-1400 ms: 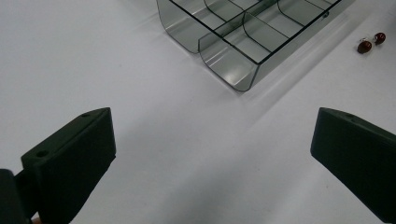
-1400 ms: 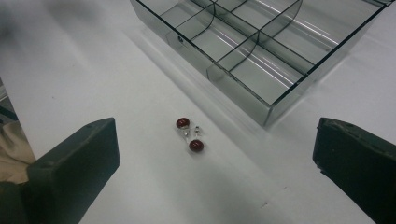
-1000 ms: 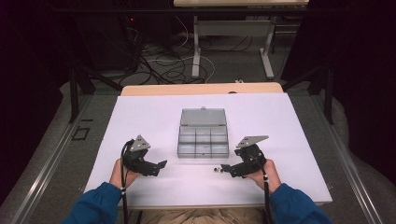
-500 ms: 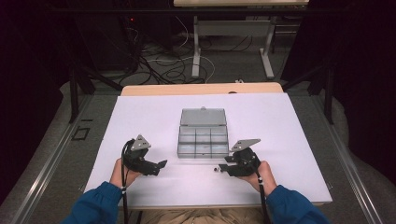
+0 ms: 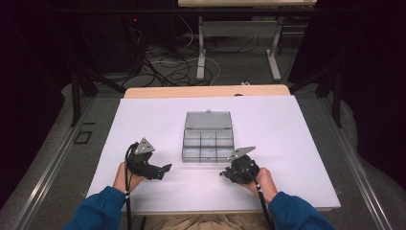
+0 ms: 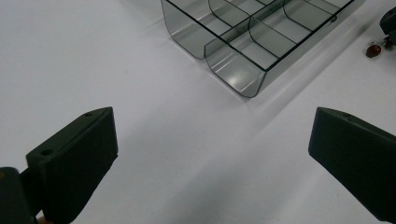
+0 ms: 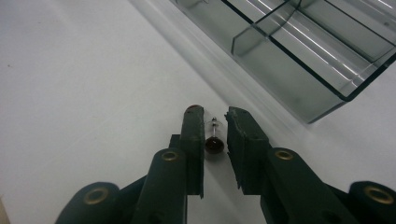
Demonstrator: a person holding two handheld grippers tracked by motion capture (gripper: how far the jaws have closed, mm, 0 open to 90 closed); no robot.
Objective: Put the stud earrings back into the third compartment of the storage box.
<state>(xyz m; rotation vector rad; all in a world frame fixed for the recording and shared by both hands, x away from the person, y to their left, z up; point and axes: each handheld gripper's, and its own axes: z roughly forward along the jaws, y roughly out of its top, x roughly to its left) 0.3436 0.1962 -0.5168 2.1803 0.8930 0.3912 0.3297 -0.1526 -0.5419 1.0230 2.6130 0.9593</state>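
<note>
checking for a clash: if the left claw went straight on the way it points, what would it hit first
Likely the clear plastic compartment box: in the left gripper view it lies ahead between the wide-open jaws of the left claw, with bare white tabletop before it. Depth is unclear, so it might skim the box's near corner.

Compartment box: cut off at upper right of the right gripper view. Small bulb (between the claw's jaws): contact with pads indiscernible.

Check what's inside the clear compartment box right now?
The visible compartments of the clear box look empty in all three views; the right tool has just been closing around a small dark bead-like part on the table beside it. The far compartments are too small to judge.
</note>
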